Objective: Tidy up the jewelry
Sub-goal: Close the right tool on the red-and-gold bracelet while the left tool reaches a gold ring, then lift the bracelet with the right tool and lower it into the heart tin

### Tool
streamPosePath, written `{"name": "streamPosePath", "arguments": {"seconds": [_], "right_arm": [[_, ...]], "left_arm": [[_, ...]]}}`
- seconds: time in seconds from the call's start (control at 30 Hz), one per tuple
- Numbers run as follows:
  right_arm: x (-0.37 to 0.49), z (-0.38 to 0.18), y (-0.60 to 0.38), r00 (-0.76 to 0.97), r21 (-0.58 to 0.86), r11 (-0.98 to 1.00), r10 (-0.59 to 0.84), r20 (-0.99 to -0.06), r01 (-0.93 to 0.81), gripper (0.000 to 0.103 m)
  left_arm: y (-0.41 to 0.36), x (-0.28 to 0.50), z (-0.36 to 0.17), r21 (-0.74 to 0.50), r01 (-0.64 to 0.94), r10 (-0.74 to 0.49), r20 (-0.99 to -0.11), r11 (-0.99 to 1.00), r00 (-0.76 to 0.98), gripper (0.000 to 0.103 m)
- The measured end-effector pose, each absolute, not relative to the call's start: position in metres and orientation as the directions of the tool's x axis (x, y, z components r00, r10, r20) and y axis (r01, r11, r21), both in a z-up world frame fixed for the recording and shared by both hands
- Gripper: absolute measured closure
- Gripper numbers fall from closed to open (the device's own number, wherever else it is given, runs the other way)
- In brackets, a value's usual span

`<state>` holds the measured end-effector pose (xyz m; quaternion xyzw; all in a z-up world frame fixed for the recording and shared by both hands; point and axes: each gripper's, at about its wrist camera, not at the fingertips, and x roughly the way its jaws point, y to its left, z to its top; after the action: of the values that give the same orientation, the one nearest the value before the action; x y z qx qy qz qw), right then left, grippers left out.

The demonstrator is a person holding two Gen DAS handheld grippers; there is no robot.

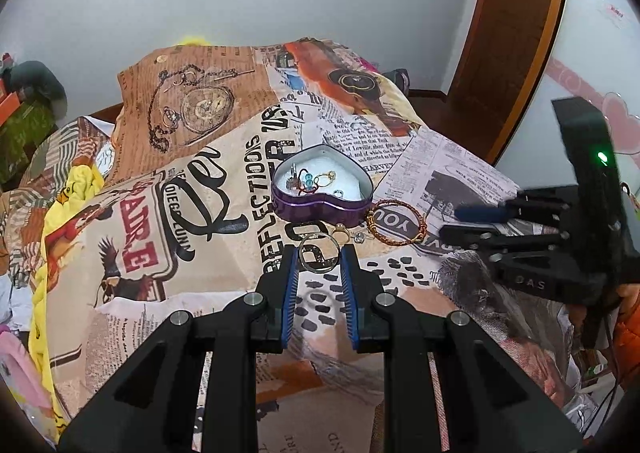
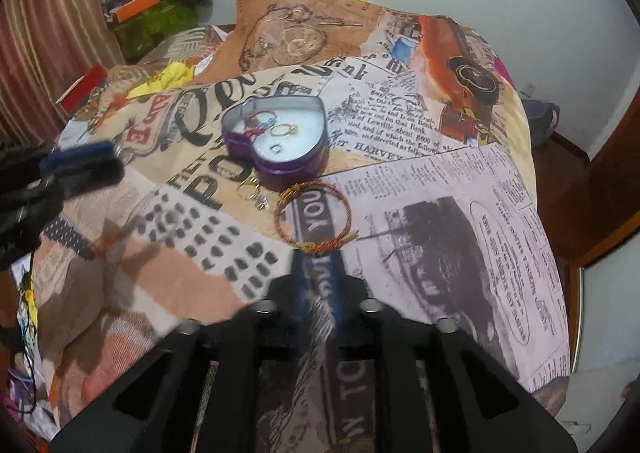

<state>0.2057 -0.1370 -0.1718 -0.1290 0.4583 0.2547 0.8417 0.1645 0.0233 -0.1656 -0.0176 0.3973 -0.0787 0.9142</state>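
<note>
- Sitting open on a newsprint-patterned bedspread, a purple heart-shaped tin holds rings and beaded pieces on its white lining.
- Lying just beside the tin's point: a red-and-gold bangle, a small gold ring and a silver charm.
- Nearer than the tin, the left gripper pinches a large silver ring between its blue pads.
- Right of the tin, the right gripper hangs blurred just short of the bangle, jaws parted, nothing between them.
</note>
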Motion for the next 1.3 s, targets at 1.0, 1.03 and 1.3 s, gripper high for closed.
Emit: {"name": "streamPosePath", "arguments": {"seconds": [1.0, 1.03, 1.3], "right_arm": [[0.224, -0.205, -0.132, 0.453, 0.055, 0.859, 0.321, -0.832, -0.508, 0.096], [0.224, -0.203, -0.134, 0.454, 0.061, 0.861, 0.325, -0.830, -0.505, 0.096], [0.216, -0.177, -0.138, 0.505, 0.058, 0.860, 0.352, -0.788, -0.507, 0.097]], "left_arm": [[0.027, 0.178, -0.187, -0.101, 0.111, -0.149, -0.751, 0.989, 0.643, 0.083], [0.027, 0.178, -0.186, -0.101, 0.110, -0.149, -0.750, 0.989, 0.645, 0.083], [0.028, 0.178, -0.177, -0.097, 0.109, -0.145, -0.733, 0.989, 0.665, 0.083]]}}
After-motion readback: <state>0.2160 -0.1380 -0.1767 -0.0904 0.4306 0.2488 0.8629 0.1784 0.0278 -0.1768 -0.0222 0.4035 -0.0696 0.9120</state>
